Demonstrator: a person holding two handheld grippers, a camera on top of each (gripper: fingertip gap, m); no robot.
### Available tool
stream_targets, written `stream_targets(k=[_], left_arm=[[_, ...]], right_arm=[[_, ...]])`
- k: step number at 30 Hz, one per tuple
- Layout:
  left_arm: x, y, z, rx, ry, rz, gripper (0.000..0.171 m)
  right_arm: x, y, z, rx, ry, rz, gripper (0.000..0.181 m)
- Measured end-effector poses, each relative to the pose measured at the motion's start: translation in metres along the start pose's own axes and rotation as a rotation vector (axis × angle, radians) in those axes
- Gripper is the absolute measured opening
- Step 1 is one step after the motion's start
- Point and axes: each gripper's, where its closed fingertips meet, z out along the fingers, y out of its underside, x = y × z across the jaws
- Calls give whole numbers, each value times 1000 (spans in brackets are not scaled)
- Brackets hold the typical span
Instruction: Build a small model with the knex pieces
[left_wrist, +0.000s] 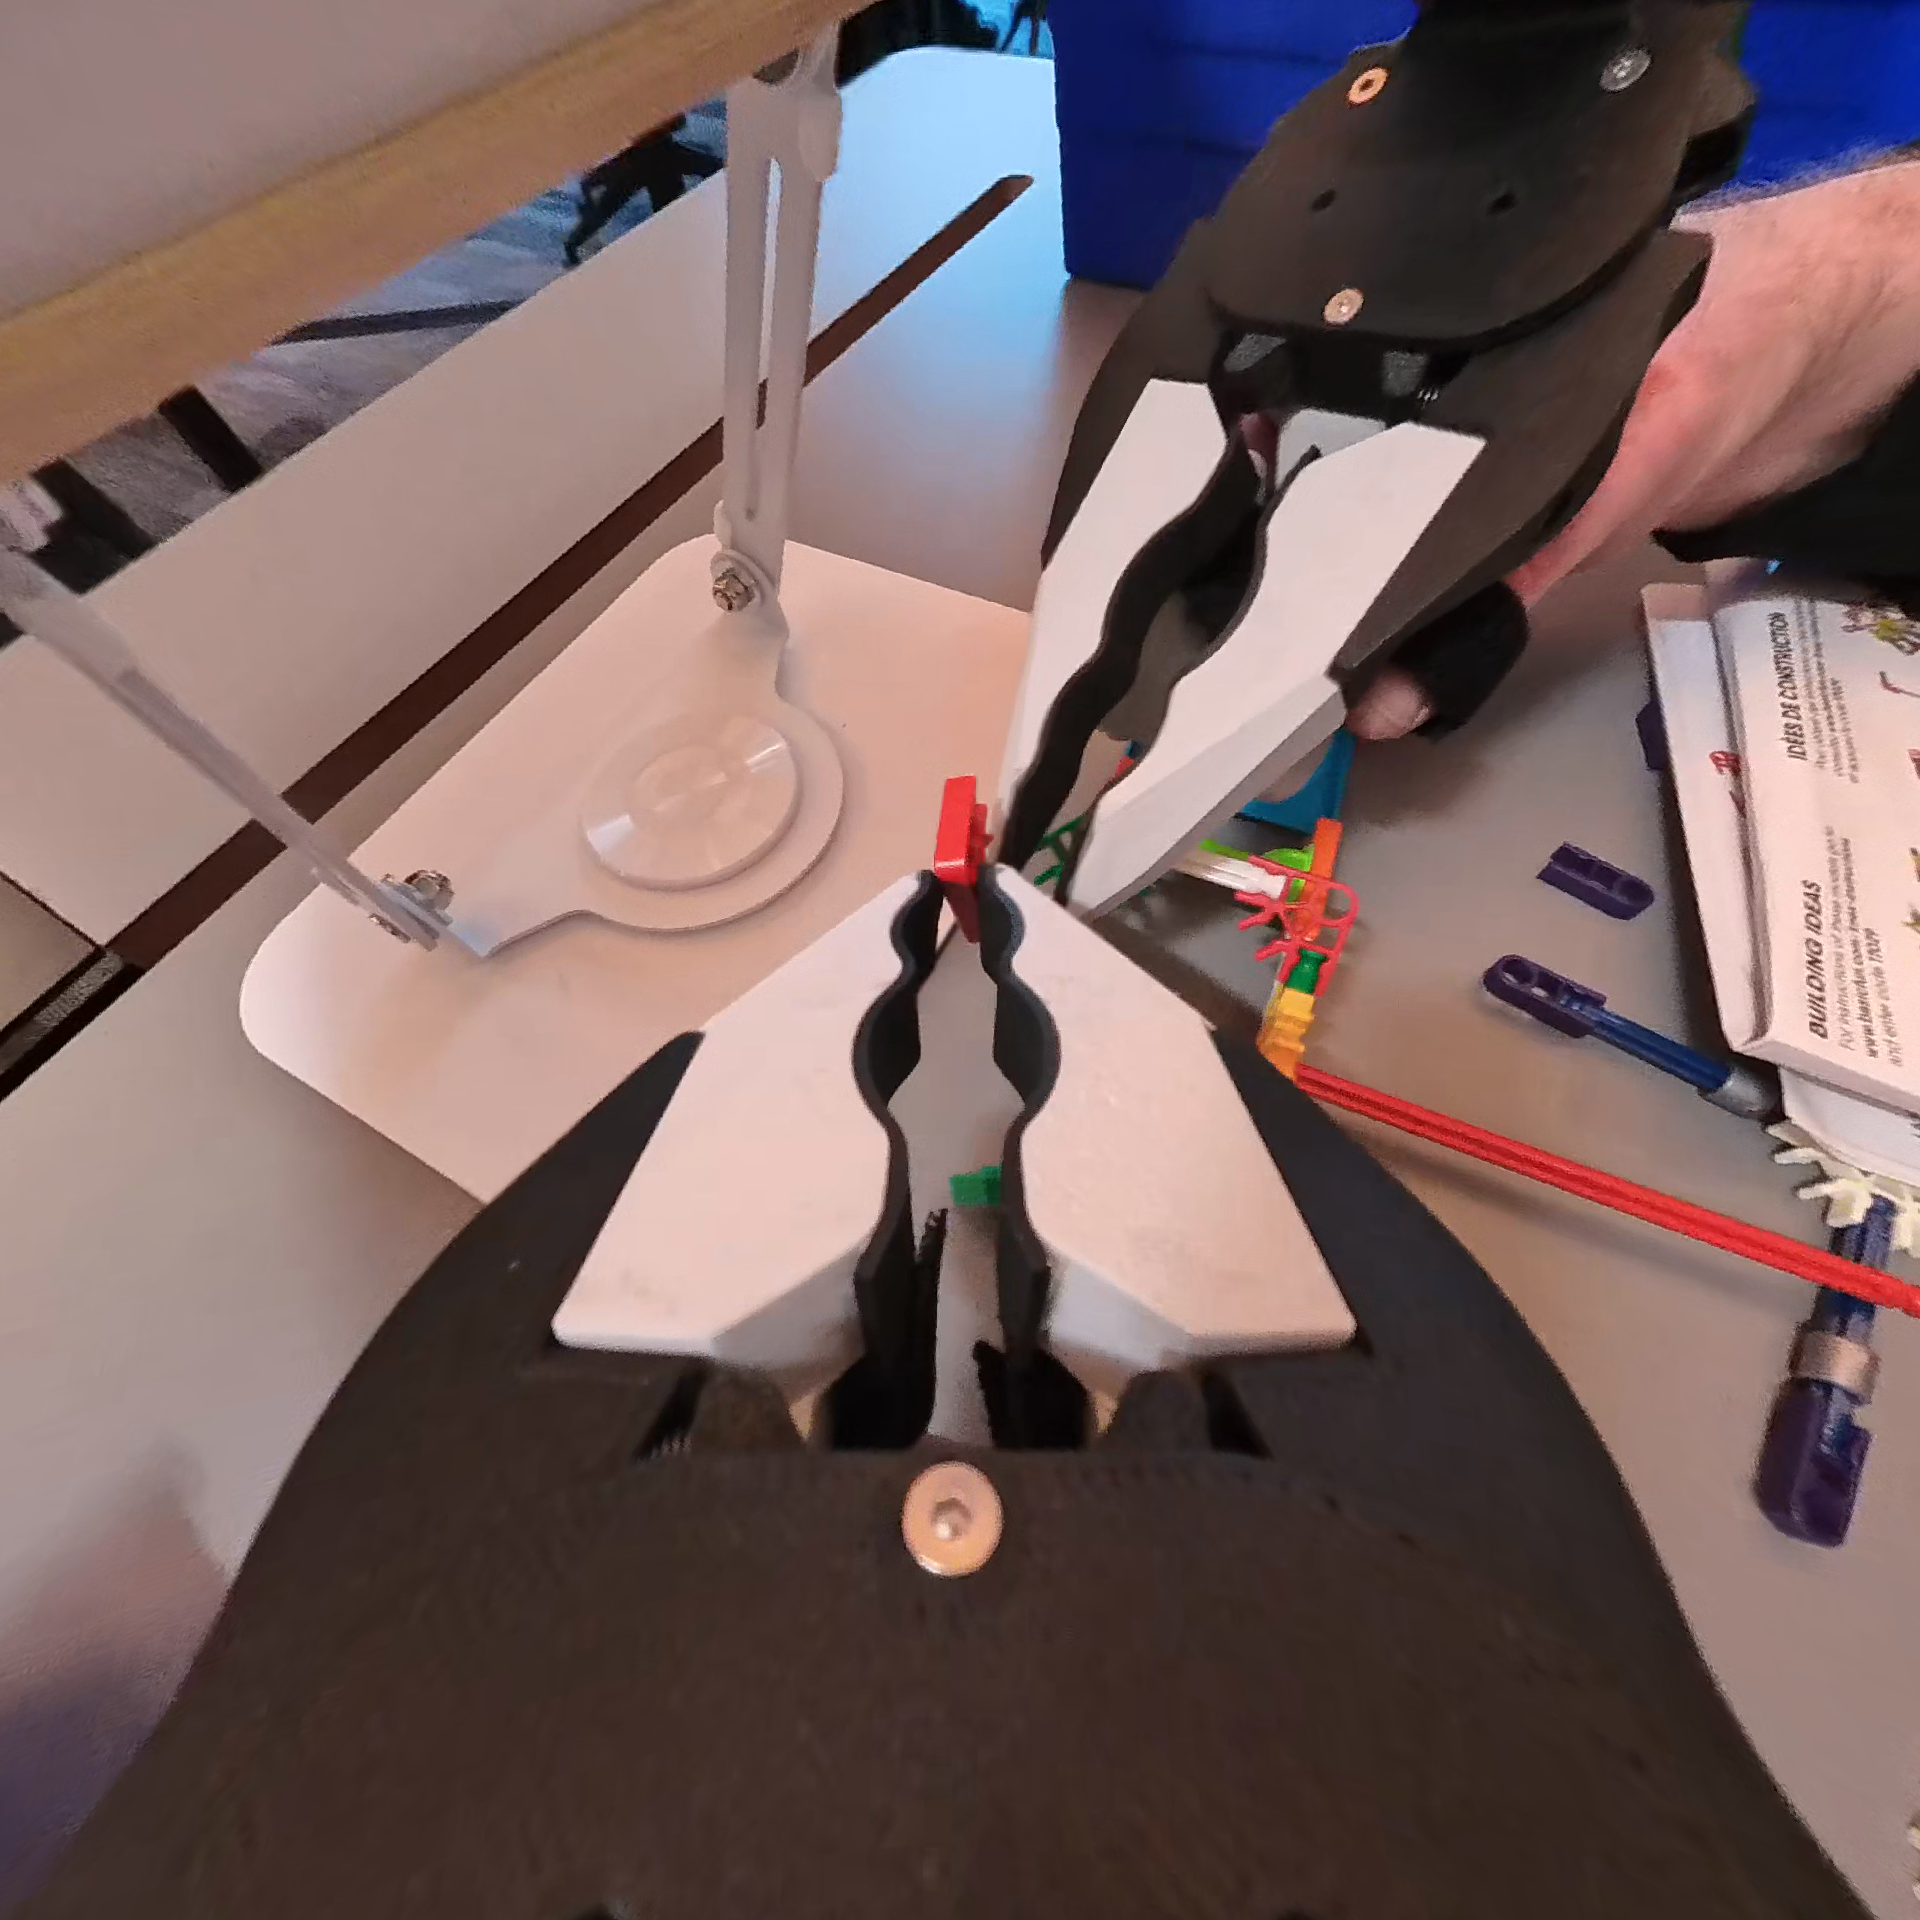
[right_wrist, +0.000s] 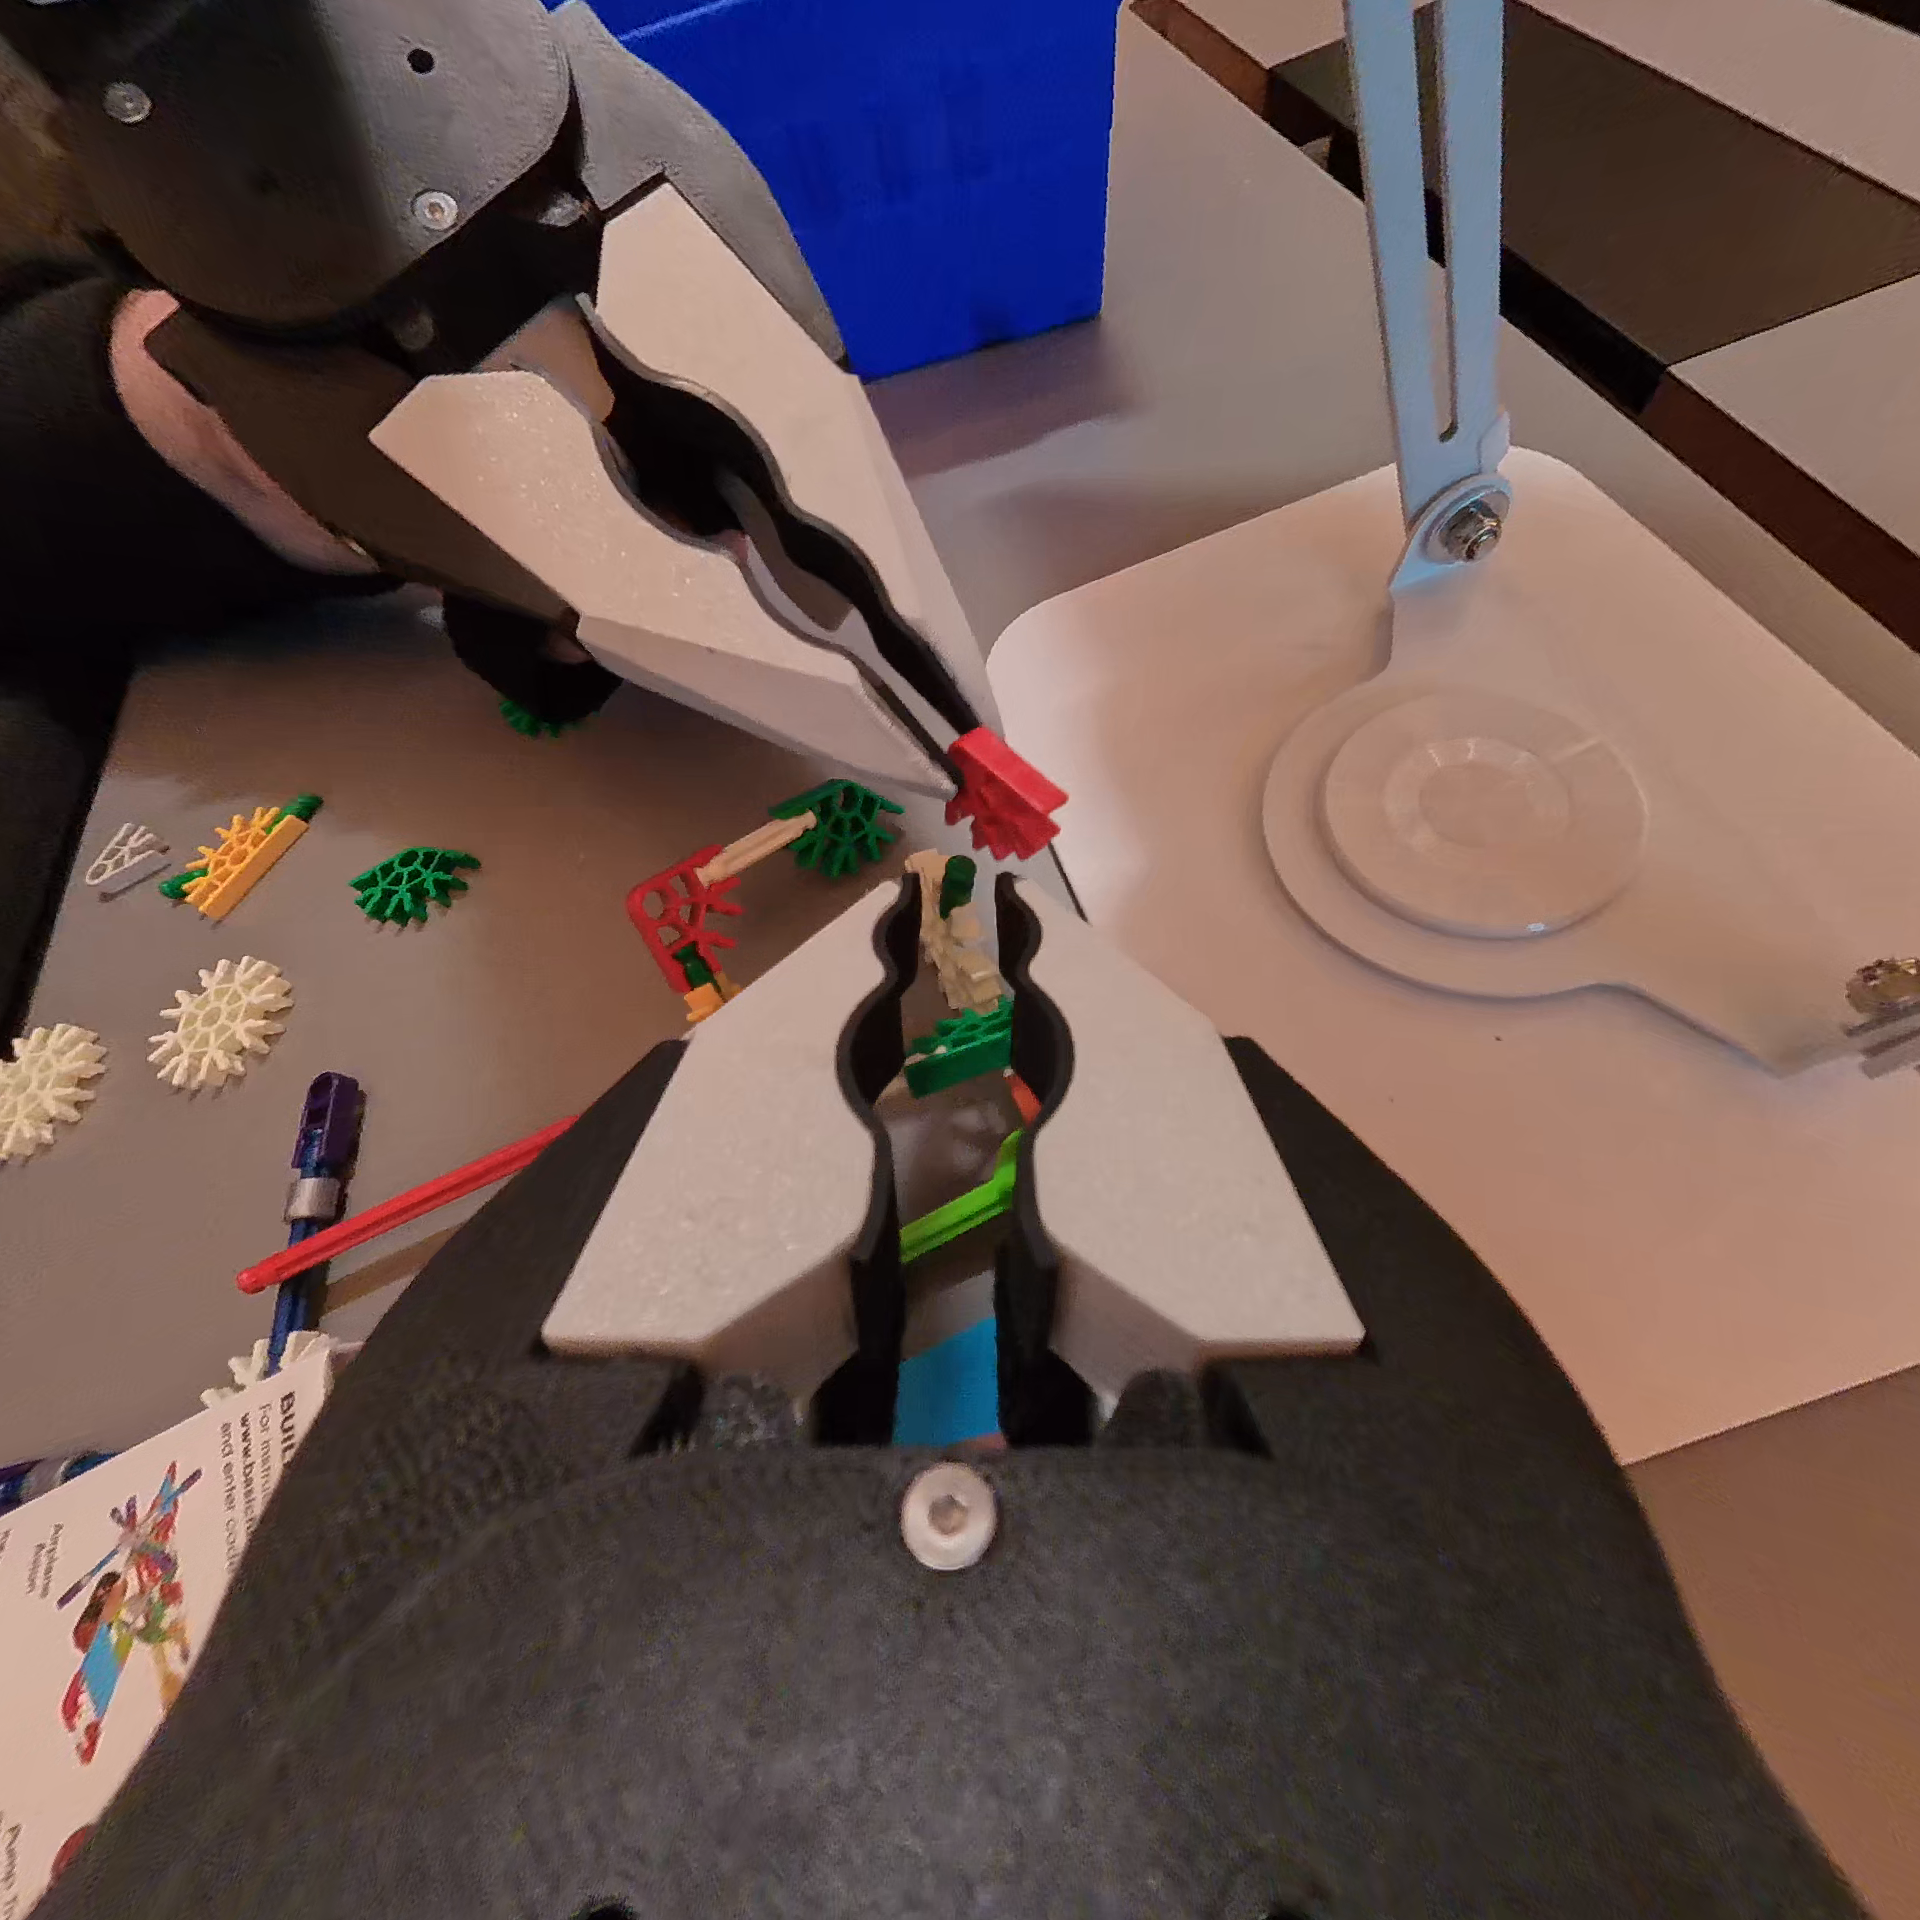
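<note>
- At the far left, a white stand base (left_wrist: 468, 935) lies flat on the bench (left_wrist: 1507, 1299), with two slim metal arms bolted to it.
- In the middle, our left tongs (left_wrist: 961, 894) are drawn narrow and pinch a small red connector (left_wrist: 958, 831) at the very tips. Only its lower edge is caught. The rest stands clear above the tongs, upright and off the bench.
- Just to the right, our right tongs (left_wrist: 1023, 842) slant down, and their tips nearly touch the red connector. The jaws are narrow. In the right wrist view a cream piece (right_wrist: 961, 956) and a green tip sit in the gap, but we cannot tell whether they are gripped or only lie beneath.
- Under the right tongs is a small built cluster (left_wrist: 1299, 914) of red, green, yellow and orange parts.
- Further right on the bench lie a long red rod (left_wrist: 1610, 1195), a loose purple piece (left_wrist: 1595, 881) and a printed booklet (left_wrist: 1818, 831).
</note>
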Motion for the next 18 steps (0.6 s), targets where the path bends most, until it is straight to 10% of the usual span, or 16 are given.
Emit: stream_targets(k=[18], left_arm=[[4, 3, 6, 29, 2, -186, 3]], right_arm=[[1, 4, 2, -31, 24, -23, 5]])
